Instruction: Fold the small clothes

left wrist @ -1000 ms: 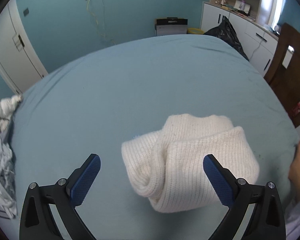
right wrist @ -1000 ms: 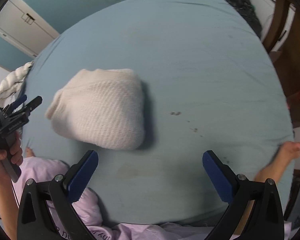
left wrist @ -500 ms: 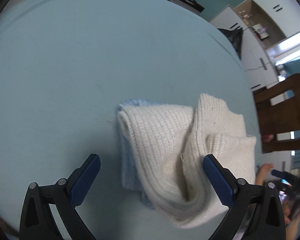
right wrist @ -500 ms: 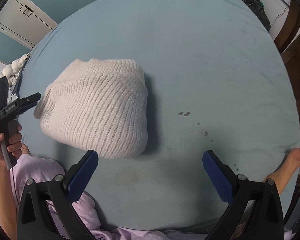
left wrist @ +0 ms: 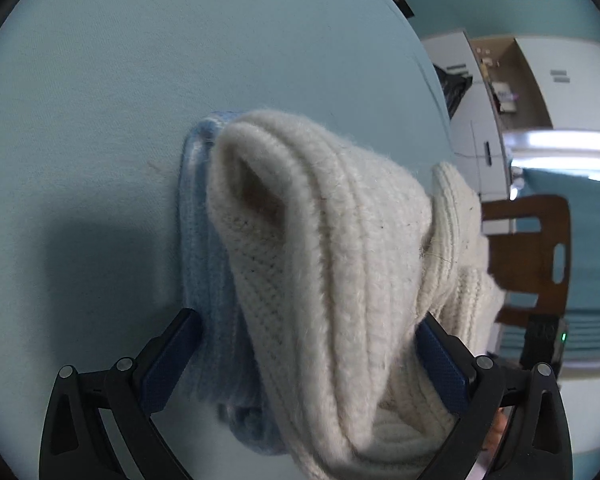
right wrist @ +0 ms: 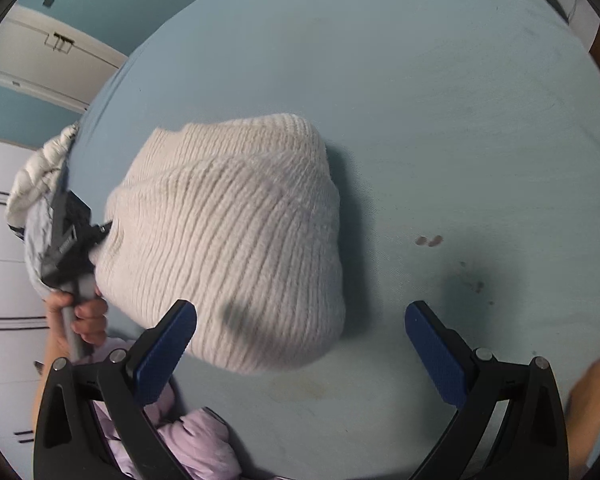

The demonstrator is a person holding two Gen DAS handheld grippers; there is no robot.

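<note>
We had the sweater (left wrist: 332, 280) folded into a bundle on the bed (right wrist: 460, 120), lying between the left gripper's (left wrist: 308, 360) wide-spread fingers, ungripped; right gripper (right wrist: 300, 344) open, empty, just beside it. Stowing seemingly remained.

My left gripper (left wrist: 308, 364) has black plastic arms cut with triangular windows and joined by silver screws, and each finger ends in a dark blue pad (left wrist: 168, 364) with a fine dimpled texture. My right gripper (right wrist: 300, 350) is built the same, black frame, silver screws, blue pads (right wrist: 434, 354). My left hand (right wrist: 82, 314) closes round a grey handle. I wear pale lilac clothing (right wrist: 200, 448).
</note>
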